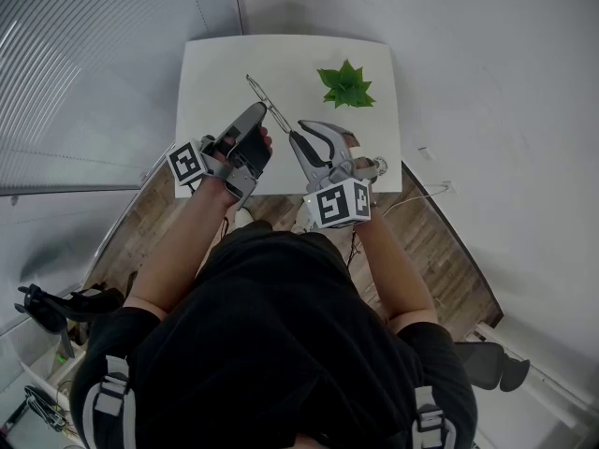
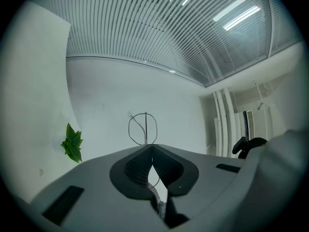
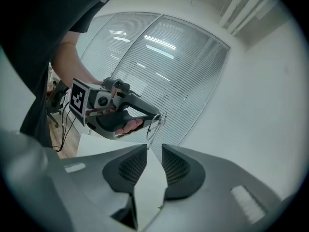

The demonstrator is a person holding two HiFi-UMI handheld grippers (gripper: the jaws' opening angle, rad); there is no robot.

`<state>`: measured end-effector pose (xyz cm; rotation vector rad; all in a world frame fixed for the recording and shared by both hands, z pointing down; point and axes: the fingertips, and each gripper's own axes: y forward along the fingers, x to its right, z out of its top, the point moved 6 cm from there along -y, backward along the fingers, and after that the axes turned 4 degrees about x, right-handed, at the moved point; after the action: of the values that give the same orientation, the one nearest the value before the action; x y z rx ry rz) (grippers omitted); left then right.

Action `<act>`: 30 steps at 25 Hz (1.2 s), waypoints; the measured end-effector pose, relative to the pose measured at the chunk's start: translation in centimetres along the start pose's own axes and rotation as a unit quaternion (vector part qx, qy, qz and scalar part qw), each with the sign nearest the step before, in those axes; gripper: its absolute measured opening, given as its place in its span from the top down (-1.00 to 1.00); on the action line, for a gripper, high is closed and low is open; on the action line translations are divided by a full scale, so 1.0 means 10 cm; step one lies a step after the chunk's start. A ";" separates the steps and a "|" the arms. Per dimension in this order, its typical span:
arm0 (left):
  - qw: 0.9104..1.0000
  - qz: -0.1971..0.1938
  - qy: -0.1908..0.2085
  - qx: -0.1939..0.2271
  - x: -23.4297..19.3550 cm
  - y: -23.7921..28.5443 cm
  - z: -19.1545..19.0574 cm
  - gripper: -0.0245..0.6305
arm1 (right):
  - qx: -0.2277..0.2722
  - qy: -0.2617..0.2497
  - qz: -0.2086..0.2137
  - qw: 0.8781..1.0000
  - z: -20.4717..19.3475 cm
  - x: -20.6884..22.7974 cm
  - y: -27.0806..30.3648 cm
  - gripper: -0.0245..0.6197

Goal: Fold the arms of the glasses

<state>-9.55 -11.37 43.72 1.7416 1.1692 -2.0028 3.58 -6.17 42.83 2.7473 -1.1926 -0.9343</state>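
Left tongs [image 2: 151, 149]: clamped on glasses [image 2: 146, 127], tilted up over the bench [image 1: 215, 73].
Right tongs [image 3: 154, 151]: apart, empty, tipped slightly down.

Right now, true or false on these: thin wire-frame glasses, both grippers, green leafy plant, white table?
1. The left gripper is shut on the thin wire-frame glasses. True.
2. The right gripper clamps a glasses arm. False: its jaws stand apart, pressing on nothing.
3. The green leafy plant sits on the white table. True.
4. The glasses lie flat on the table. False: the left gripper holds them up in the air.
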 end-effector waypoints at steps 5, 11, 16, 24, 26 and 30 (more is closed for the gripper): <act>1.000 0.005 0.002 0.003 -0.03 -0.02 0.00 0.89 | 0.018 0.026 -0.008 0.999 0.02 0.05 -0.13 0.60; 1.000 0.009 0.005 0.003 -0.05 -0.02 0.01 0.89 | 0.061 0.098 -0.008 0.993 0.10 0.19 -0.23 0.60; 1.000 0.013 0.005 0.003 -0.09 -0.04 0.01 0.89 | 0.098 0.200 -0.026 0.975 0.04 0.33 -0.30 0.76; 1.000 0.022 0.003 0.001 -0.13 -0.11 -0.03 0.89 | 0.122 0.308 -0.071 0.941 -0.22 0.46 -0.37 0.89; 1.000 0.024 0.001 0.001 -0.14 -0.12 -0.03 0.89 | 0.124 0.316 -0.080 0.937 -0.27 0.49 -0.37 0.89; 1.000 0.029 0.000 0.002 -0.16 -0.12 -0.05 0.89 | 0.126 0.310 -0.091 0.938 -0.27 0.51 -0.36 0.89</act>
<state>-9.56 -10.78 45.71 1.7576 1.1028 -1.9737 10.09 -7.60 41.54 3.0143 -0.9967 0.1255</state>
